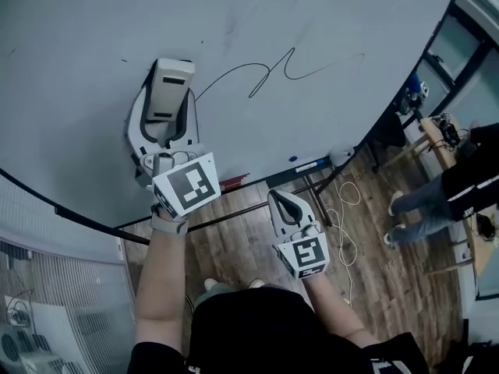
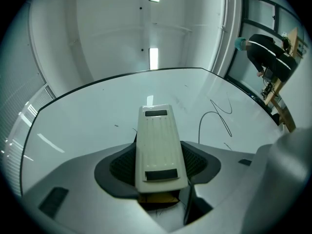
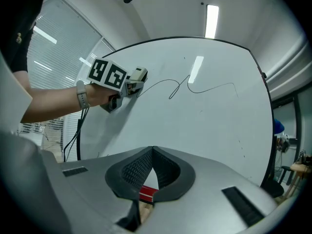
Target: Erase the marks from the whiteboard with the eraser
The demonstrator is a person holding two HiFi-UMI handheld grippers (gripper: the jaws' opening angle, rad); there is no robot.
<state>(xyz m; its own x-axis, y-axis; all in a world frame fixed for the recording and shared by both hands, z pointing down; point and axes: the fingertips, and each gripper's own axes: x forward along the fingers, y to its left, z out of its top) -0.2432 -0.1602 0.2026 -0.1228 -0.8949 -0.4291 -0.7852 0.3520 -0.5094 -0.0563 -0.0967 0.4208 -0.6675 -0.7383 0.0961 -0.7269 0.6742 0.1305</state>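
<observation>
The whiteboard (image 1: 86, 45) fills the top of the head view. A thin black wavy line (image 1: 269, 70) runs across its middle. My left gripper (image 1: 165, 104) is shut on a cream eraser (image 1: 171, 88), which stands just left of the line's left end. In the left gripper view the eraser (image 2: 157, 130) sticks out between the jaws of the left gripper (image 2: 160, 165), and the line (image 2: 217, 117) lies to its right. My right gripper (image 1: 282, 203) hangs lower, below the board's bottom edge, shut and empty. The right gripper view shows the right gripper (image 3: 152, 152), the left gripper (image 3: 135, 81) and the line (image 3: 190, 86).
A red object (image 1: 234, 182) lies on the board's bottom ledge, with a small blue item (image 1: 294, 160) further right. The board's stand and a white cable (image 1: 343, 209) are on the wooden floor. A person (image 1: 440, 193) stands at the right by a cluttered table (image 1: 437, 135).
</observation>
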